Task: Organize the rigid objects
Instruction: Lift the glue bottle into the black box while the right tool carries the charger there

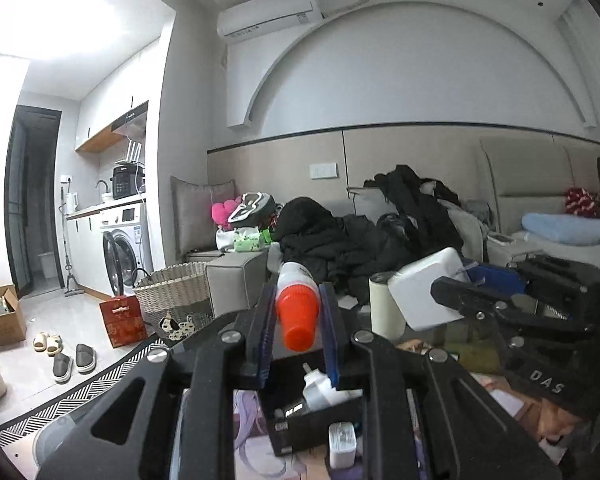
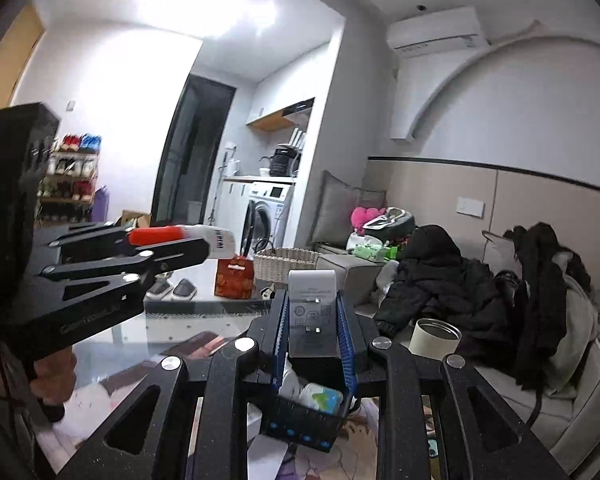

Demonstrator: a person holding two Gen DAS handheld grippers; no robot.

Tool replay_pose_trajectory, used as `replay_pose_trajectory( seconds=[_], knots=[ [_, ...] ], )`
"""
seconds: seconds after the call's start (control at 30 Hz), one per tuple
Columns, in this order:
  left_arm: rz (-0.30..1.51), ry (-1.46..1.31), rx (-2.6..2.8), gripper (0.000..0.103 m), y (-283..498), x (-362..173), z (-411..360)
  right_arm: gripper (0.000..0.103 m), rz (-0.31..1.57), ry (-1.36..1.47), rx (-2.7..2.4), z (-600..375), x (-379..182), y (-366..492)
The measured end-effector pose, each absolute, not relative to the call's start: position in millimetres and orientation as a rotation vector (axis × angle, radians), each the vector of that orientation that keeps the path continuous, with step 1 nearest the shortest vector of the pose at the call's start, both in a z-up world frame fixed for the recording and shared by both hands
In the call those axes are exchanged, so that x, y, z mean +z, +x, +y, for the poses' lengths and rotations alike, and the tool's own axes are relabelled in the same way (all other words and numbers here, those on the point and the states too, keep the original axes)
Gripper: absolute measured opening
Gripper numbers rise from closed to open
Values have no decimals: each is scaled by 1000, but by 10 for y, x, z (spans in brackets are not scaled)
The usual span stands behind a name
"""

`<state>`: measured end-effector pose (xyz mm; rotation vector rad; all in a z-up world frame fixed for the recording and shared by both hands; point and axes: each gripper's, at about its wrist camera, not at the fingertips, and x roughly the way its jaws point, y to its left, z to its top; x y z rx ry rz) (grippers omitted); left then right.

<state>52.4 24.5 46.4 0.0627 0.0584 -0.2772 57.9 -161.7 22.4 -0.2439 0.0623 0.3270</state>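
Observation:
My left gripper (image 1: 298, 290) is shut on a white bottle with an orange-red cap (image 1: 298, 314), cap end toward the camera. In the right wrist view that bottle (image 2: 180, 235) lies level in the left gripper (image 2: 172, 242), held up at the left. My right gripper (image 2: 312, 298) is shut on a white power adapter (image 2: 312, 312), prongs side facing me. The left wrist view shows the adapter (image 1: 424, 288) tilted in the right gripper (image 1: 444, 296). Below both grippers stands a black storage box (image 1: 312, 424) (image 2: 304, 428) holding a small white bottle and other small items.
A cream cup (image 2: 434, 338) stands on the glass table near the sofa. Black clothes (image 1: 340, 240) are piled on the sofa. On the floor are a woven basket (image 1: 172, 296), a red gift bag (image 1: 122, 320) and slippers (image 1: 74, 360). A hand (image 2: 56, 372) grips the left tool.

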Motion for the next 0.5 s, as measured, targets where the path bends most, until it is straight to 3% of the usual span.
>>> replay_pose_trajectory(
  seconds=[0.17, 0.5],
  knots=[
    [92, 30, -291, 19, 794, 474, 218, 22, 89, -209, 312, -1585, 310, 875],
    [387, -30, -232, 19, 1767, 77, 183, 22, 278, -109, 321, -1555, 154, 1762]
  ],
)
